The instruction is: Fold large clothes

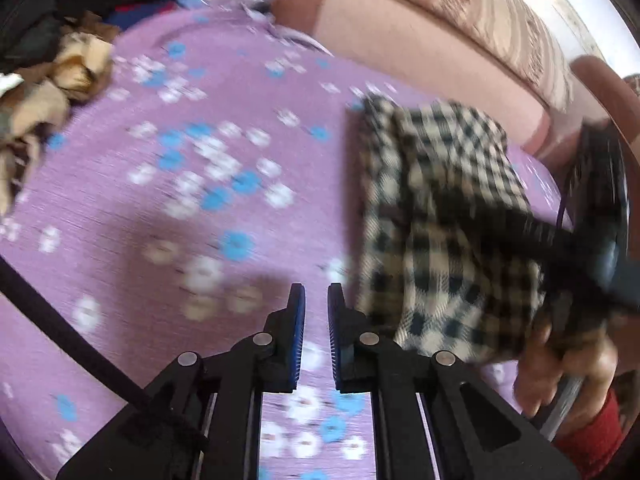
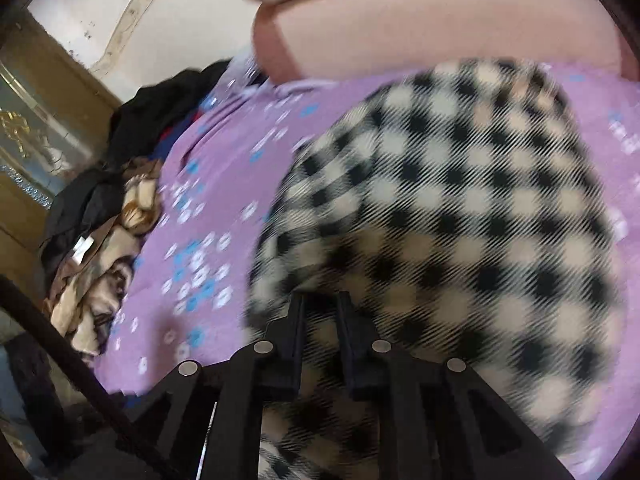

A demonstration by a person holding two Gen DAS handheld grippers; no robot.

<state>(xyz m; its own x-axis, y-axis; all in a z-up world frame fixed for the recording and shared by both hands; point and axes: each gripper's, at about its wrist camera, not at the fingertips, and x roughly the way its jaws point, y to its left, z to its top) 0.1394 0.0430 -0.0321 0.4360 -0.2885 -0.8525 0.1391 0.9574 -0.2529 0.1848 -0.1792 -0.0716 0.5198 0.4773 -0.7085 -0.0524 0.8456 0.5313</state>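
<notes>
Right tongs nearly together over the checked garment at frame centre, a grip unclear; left tongs, nearly pressed together and empty, hover above the bed, clear of the fold.

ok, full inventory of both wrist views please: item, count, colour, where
checked garment: 1, black, cream and tan, bunched on the right side of the bed.
bedsheet: 1, lilac with blue and white flowers, covers the bed.
brown patterned cloth: 1 heap, tan and brown, left edge of the bed.
dark clothes: 1 pile, black with some blue and red, far left corner.
headboard: 1, pink padded, behind the bed.
cushion: 1, beige striped, on top of the headboard.
left gripper: 1, black with blue pads, nearly shut, nothing between them, over bare sheet.
right gripper: 1, black, over the checked garment; grip unclear through blur.
hand: 1, red cuff, holds the right gripper.
</notes>
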